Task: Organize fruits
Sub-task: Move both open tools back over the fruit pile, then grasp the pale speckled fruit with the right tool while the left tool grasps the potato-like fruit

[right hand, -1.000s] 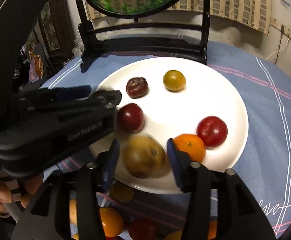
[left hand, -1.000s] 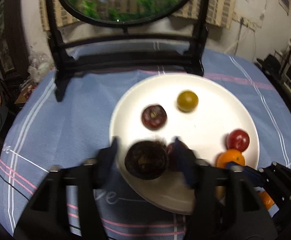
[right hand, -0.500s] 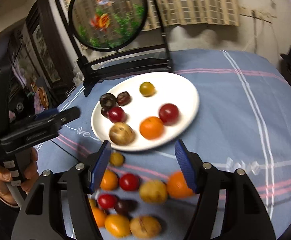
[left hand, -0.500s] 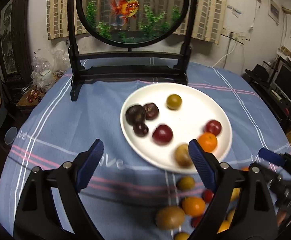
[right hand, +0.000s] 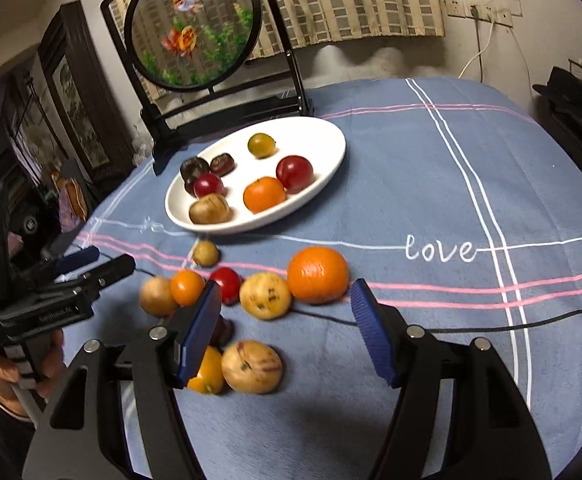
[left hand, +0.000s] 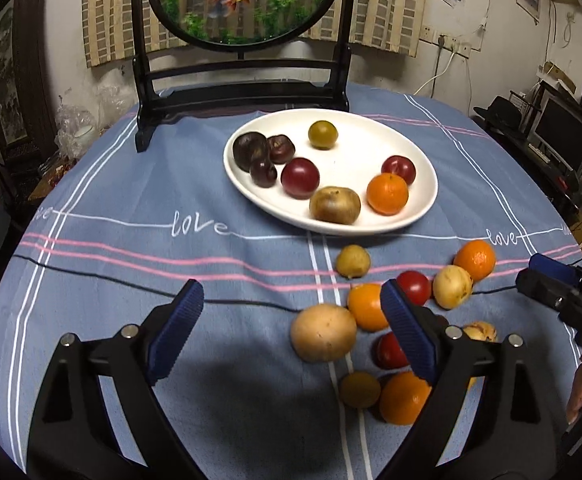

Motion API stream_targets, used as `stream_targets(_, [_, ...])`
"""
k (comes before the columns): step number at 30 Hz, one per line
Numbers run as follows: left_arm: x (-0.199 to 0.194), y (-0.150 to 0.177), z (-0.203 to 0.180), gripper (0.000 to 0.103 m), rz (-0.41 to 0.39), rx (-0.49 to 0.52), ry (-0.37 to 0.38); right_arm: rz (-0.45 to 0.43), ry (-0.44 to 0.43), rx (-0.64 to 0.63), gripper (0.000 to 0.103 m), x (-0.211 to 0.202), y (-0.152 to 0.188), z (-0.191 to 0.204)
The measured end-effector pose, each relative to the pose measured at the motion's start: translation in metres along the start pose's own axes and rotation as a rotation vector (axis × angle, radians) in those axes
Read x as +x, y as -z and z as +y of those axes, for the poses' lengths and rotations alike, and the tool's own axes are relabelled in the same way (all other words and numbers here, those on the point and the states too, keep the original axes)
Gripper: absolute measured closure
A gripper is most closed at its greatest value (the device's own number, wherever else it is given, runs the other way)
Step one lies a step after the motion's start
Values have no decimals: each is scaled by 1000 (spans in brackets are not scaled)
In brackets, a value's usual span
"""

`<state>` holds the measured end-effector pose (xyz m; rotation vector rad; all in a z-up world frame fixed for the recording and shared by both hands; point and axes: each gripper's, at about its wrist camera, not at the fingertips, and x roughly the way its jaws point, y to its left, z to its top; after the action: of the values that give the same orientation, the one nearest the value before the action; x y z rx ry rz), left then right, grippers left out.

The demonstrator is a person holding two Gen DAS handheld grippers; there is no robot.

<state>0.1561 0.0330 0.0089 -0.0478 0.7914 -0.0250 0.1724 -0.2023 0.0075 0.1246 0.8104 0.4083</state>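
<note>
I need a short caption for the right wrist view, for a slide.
Open right gripper above loose fruits on the blue tablecloth; white plate with eight fruits beyond.

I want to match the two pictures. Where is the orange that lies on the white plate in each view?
Left wrist view: the orange on the plate is right of centre, at the near right side of the white plate, just below a red fruit.
Right wrist view: the same orange is left of centre, in the near part of the plate.
Shared landmark: the round fish picture behind the plate.
</note>
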Motion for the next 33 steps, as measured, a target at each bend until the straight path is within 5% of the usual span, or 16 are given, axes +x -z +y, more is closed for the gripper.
stream_targets(9, [7, 10, -2, 11, 26, 16, -10, 69, 81, -65, 35, 4, 19, -2])
stream_targets(21, [7, 13, -4, 11, 19, 34, -17, 193, 80, -212, 35, 14, 49, 16])
stream_targets(33, [6, 13, -3, 10, 23, 29, -2, 230, 201, -366, 36, 36, 49, 43])
